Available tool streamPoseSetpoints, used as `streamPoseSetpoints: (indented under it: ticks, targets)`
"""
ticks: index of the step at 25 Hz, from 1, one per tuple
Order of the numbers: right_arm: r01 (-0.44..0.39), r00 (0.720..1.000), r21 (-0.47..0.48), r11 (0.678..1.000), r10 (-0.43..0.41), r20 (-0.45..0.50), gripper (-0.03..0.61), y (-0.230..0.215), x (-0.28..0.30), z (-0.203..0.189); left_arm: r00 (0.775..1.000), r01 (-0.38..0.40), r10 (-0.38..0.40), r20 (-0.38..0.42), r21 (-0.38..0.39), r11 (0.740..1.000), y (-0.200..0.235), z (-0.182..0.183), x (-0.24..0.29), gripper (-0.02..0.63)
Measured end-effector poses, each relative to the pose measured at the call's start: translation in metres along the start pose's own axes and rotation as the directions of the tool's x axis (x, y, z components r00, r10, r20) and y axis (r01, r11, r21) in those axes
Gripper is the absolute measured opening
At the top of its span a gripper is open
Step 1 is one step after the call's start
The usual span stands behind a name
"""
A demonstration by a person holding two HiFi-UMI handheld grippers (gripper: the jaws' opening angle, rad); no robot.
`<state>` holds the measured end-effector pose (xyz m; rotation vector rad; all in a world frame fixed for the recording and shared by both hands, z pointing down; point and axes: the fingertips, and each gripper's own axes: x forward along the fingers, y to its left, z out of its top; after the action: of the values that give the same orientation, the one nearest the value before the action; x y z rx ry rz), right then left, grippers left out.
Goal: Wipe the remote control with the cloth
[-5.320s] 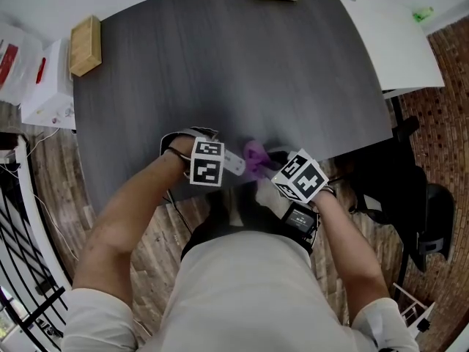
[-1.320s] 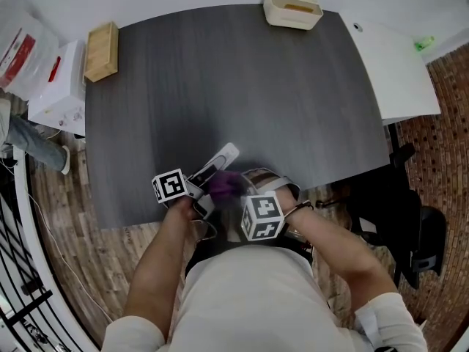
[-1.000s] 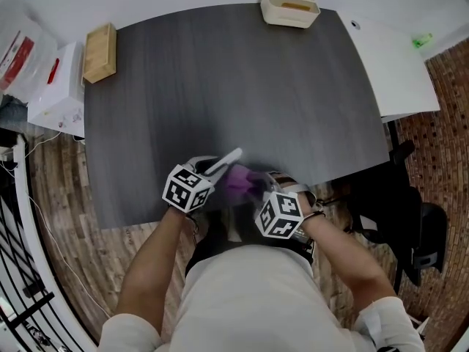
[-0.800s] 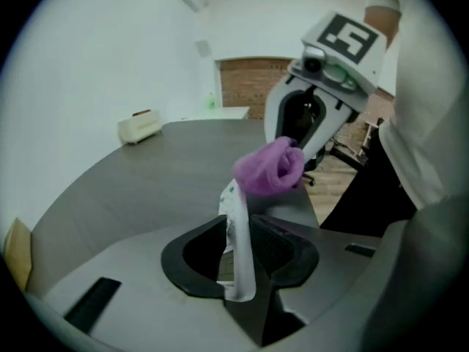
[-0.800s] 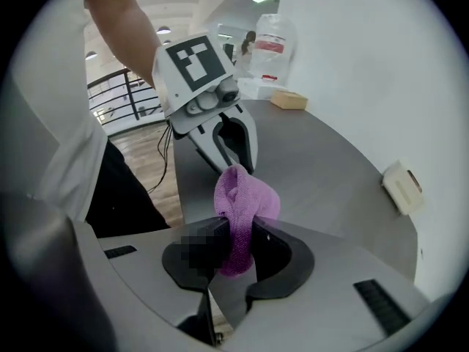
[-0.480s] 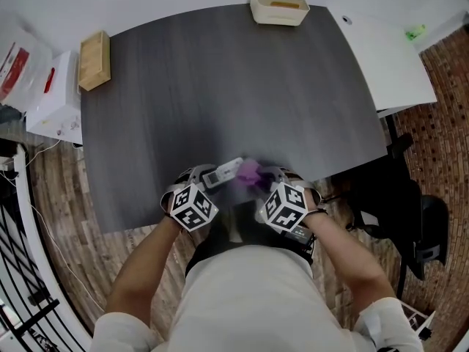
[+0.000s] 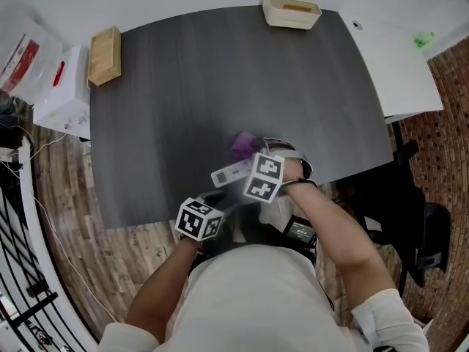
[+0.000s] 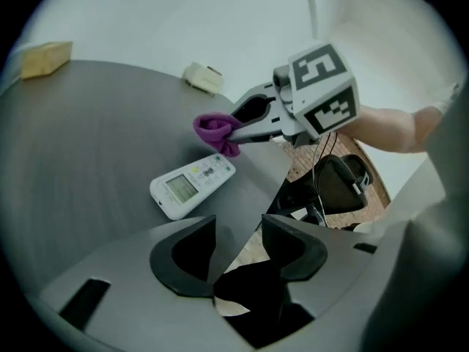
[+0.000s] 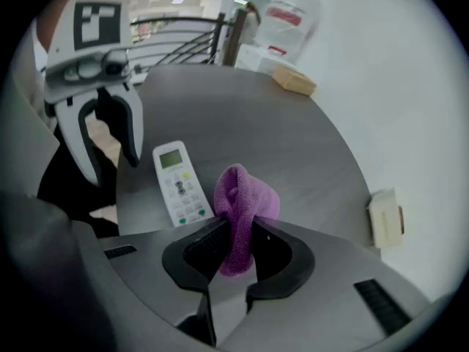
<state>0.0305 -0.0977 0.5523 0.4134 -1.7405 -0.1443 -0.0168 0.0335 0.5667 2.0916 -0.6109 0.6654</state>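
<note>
Looking at the remote lying flat and face up on the worktop, pretty close to the near edge. Got the cloth pinched tight in the right claw, bunched into a little wad and hovering just beside the remote's far end, not obviously touching it. Seeing the left claw spread wide with nothing in it, sitting out past the worktop's edge.

Biggest worry: pushing on a loose remote with nothing pinning it, and skating it sideways or clean off that edge. Also risky: pressing too low and scraping the plastic with the claw tips instead of the cloth, given such a small wad sticking out. Probably worth bracing the remote with the free claw first.
</note>
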Motion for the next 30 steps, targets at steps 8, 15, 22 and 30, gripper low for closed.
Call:
streamPoseSetpoints:
  ticks: [8,15,22,30]
  targets:
    - [-0.072,0.990,-0.155,0.985,0.053,-0.127,0.083,0.040,0.002,-0.008,0.999,-0.021,0.021,-0.025,-0.021,1.000,0.034,0.026,0.003,0.196]
    - [-0.108,0.988,0.025,0.994,0.110,-0.104,0.083,0.065,-0.011,-0.014,0.998,-0.035,0.036,-0.044,0.031,0.999,0.054,0.049,0.005,0.196]
    - [-0.128,0.988,0.079,0.989,0.134,-0.078,0.083,0.074,-0.012,-0.011,0.998,-0.039,0.042,-0.051,0.062,0.997,0.059,0.059,0.011,0.196]
    - [-0.077,0.994,0.132,0.988,0.086,-0.065,0.083,0.058,-0.013,-0.019,0.999,-0.031,0.032,-0.031,0.050,0.998,0.054,0.057,0.007,0.197]
